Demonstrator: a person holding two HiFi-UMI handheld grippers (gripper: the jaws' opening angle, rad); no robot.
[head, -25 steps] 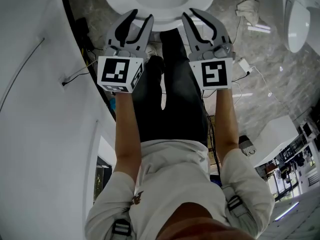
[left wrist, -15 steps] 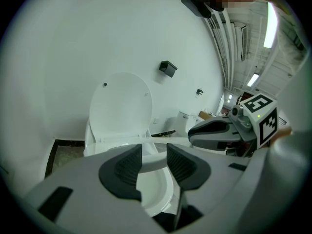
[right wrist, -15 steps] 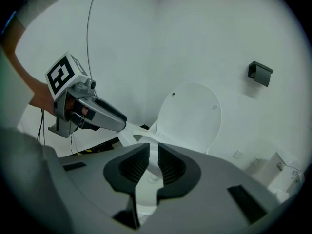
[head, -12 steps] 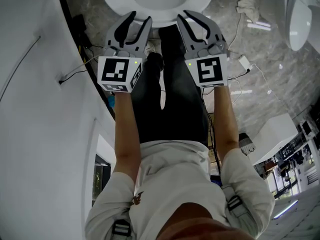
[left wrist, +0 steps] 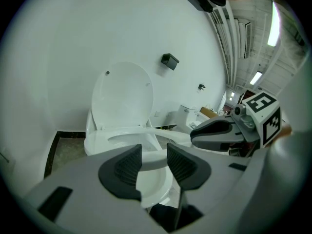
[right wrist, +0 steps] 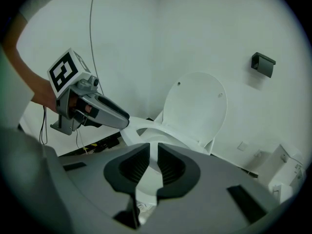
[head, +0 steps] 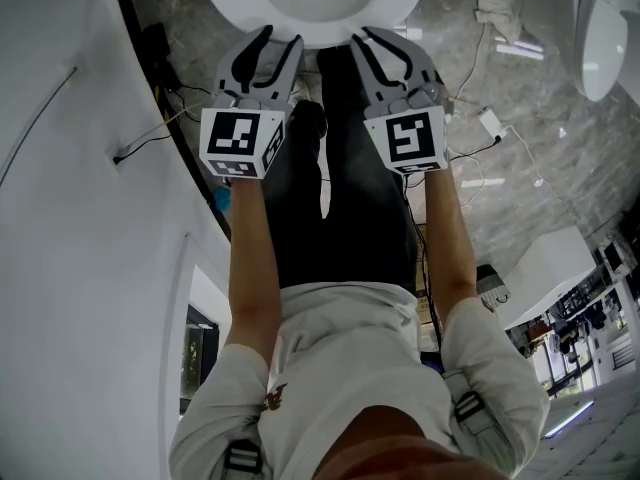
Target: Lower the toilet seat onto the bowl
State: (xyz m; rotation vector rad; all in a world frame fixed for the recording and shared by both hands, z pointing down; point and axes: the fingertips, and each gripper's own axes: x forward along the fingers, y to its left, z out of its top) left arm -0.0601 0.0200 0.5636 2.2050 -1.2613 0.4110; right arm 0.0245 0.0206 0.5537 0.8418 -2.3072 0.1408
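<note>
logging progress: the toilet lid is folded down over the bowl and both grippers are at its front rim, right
Not quite: the lid stands upright behind the bowl, leaving it uncovered, as the left gripper view shows. The left gripper and right gripper are indeed at its front rim.

Toilet bowl (head: 310,8): smooth, glossy white ceramic.
Raised lid (left wrist: 122,96): smooth white plastic, soft sheen.
Floor (head: 540,138): grey marbled stone, polished.
Left gripper (head: 281,36), right gripper (head: 365,36): matt grey plastic shells; pads (left wrist: 127,165) black, ribbed, rubbery.
Trousers (head: 350,198): matt black cloth.
Shirt (head: 350,358): pale cloth.
</note>
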